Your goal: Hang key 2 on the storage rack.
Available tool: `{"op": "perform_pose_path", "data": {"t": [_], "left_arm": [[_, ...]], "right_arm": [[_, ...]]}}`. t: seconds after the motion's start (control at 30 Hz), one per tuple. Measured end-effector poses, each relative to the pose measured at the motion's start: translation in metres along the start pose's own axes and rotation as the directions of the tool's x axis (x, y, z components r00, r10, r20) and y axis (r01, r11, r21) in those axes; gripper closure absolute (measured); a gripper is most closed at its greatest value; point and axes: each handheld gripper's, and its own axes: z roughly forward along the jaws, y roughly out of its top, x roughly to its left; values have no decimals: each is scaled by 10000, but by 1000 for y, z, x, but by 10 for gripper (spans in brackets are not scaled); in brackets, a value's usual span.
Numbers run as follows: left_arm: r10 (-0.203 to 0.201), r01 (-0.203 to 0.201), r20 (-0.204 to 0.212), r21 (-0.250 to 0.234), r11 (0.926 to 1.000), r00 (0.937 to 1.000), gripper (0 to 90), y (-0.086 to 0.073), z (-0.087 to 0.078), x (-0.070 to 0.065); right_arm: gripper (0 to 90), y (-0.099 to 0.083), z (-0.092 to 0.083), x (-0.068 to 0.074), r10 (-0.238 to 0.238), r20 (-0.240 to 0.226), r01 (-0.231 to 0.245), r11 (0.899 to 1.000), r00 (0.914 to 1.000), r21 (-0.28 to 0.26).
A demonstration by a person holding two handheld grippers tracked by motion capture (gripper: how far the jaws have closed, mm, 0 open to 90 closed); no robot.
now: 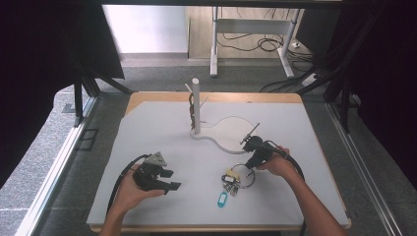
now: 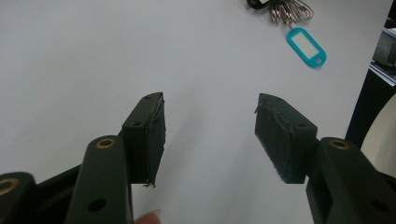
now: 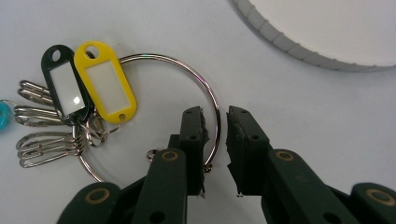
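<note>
A large metal key ring (image 3: 205, 88) lies flat on the white table, carrying a yellow tag (image 3: 106, 83), a black tag (image 3: 65, 86), several metal clips (image 3: 39, 144) and a teal tag (image 1: 222, 200). My right gripper (image 3: 215, 116) straddles the ring's wire with its jaws a narrow gap apart, open, with the wire close to the left pad. In the high view the right gripper (image 1: 248, 166) points down at the ring (image 1: 244, 173). My left gripper (image 1: 173, 180) rests to the left, wide open and holding nothing (image 2: 210, 135). The teal tag (image 2: 306, 46) lies far ahead of it.
A white upright post (image 1: 195, 105) with small hooks stands at the table's middle back on a white curved base (image 1: 221, 142), whose ridged edge (image 3: 327, 28) lies just beyond the ring. The table's right edge (image 2: 369, 93) is close to the left gripper's far side.
</note>
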Motion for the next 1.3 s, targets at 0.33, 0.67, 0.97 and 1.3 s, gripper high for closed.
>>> {"op": "perform_pose_path", "data": {"t": [0.33,0.67,0.97,1.3], "left_arm": [[-75,75,-34,-75,9999,10000,436,-2,-3,2],[-111,111,-54,-17,9999,9999,436,-2,-2,2],[-75,75,-57,63,10000,10000,436,-3,-1,2],[-130,130,-73,34,9999,9999,436,-4,-3,3]], "right_arm": [[781,4,7,3,-43,113,39,9994,9999,347],[803,4,12,2,6,128,-16,9971,9999,767],[865,6,13,0,474,80,-480,9951,9988,862],[869,2,5,-5,715,-290,-692,9948,9970,742]]}}
